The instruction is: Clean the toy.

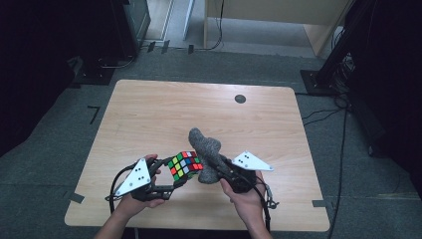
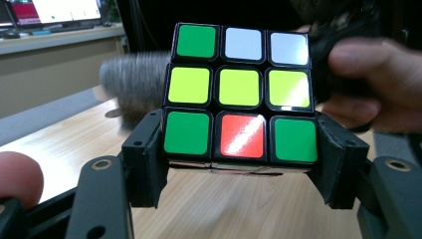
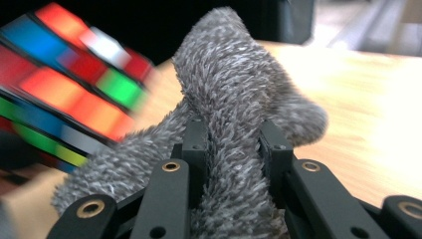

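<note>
Two grippers at the near edge of the worktop (image 1: pixel 149 109), both loaded. The left gripper (image 1: pixel 171 180) clamps the puzzle cube (image 1: pixel 185 167) by its bottom layer — jaws spread cube-wide, pads pressed on opposite sides, cube lifted clear of the wood. The right gripper (image 1: pixel 215 167) pinches a grey fuzzy cloth (image 1: pixel 206 149), jaws drawn close with the pile bunched between them; the free end sticks up and away. Step in hand, as I judge it: wiping the cube with the cloth. Cloth sits just beside the cube's right face — contact unclear. Next move calls for pressing the cloth against a face while the left holds steady.
</note>
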